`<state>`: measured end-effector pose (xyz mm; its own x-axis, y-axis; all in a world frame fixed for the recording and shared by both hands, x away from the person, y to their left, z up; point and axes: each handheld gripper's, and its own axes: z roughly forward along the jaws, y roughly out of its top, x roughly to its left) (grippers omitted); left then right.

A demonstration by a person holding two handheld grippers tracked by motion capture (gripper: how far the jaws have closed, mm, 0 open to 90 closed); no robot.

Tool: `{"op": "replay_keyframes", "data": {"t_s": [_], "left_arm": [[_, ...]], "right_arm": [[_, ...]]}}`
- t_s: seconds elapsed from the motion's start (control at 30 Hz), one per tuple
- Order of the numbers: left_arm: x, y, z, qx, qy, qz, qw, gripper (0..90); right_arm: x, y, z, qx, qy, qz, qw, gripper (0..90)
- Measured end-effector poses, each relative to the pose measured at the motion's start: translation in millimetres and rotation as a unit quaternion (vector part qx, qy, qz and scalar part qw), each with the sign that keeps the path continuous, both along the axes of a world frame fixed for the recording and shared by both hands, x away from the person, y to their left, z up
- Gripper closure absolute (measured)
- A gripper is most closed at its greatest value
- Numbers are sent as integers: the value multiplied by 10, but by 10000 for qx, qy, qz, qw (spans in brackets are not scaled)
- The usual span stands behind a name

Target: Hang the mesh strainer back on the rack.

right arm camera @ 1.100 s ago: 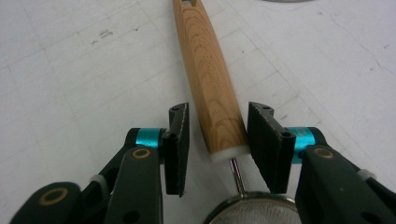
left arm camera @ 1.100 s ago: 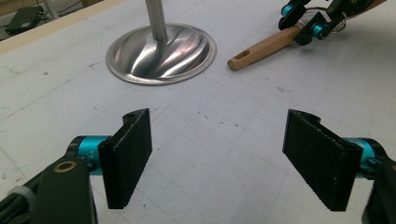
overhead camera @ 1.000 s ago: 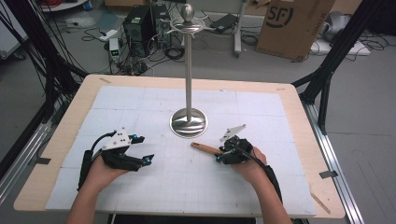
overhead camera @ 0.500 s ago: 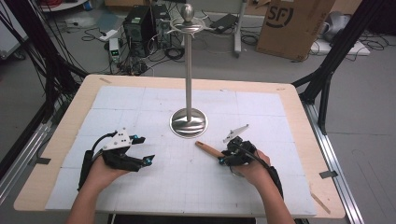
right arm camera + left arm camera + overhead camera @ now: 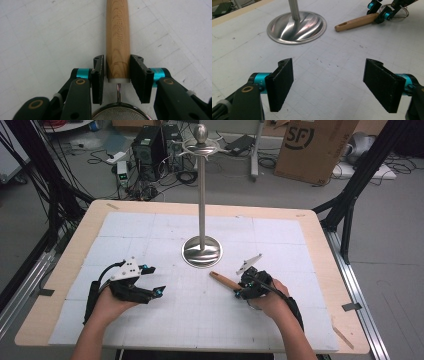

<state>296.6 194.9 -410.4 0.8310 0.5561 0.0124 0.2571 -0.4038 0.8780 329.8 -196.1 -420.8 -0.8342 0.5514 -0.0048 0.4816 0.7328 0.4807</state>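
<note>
Gripping the wooden handle [image 5: 118, 47] of a small mesh strainer [image 5: 119, 113] near its metal end, the right hand-held gripper [image 5: 243, 287] has just been easing and retightening its jaws, which now look pressed to the handle's sides as it lies on the bench [image 5: 310, 225] right of the steel stand [image 5: 201, 251]. The left hand-held gripper [image 5: 329, 83] hovers wide open and empty. The step looks like securing the pick-up; lifting likely comes next, though the mesh bowl is mostly cut off.
</note>
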Motion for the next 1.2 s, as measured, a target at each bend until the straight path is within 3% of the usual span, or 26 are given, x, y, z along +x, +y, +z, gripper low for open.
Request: {"op": "replay_keyframes", "data": {"t_s": [0.3,0.57,0.8,1.0,1.07,1.2], "left_arm": [[-3,17,9,-60,-1,11,10000,249],[-1,6,1,-45,24,-11,10000,249],[-9,-6,2,-26,14,-23,10000,249],[-3,6,0,-32,25,-13,10000,249],[0,12,0,-20,29,-1,10000,249],[2,17,2,-67,22,7,10000,249]], "right_arm": [[31,107,50,-499,31,168,9986,638],[85,124,53,-561,268,129,9980,634],[82,157,61,-654,277,180,9973,680],[74,146,77,-596,196,151,9979,683],[66,122,113,-429,216,87,9988,683],[36,72,224,-18,36,136,9999,683]]}}
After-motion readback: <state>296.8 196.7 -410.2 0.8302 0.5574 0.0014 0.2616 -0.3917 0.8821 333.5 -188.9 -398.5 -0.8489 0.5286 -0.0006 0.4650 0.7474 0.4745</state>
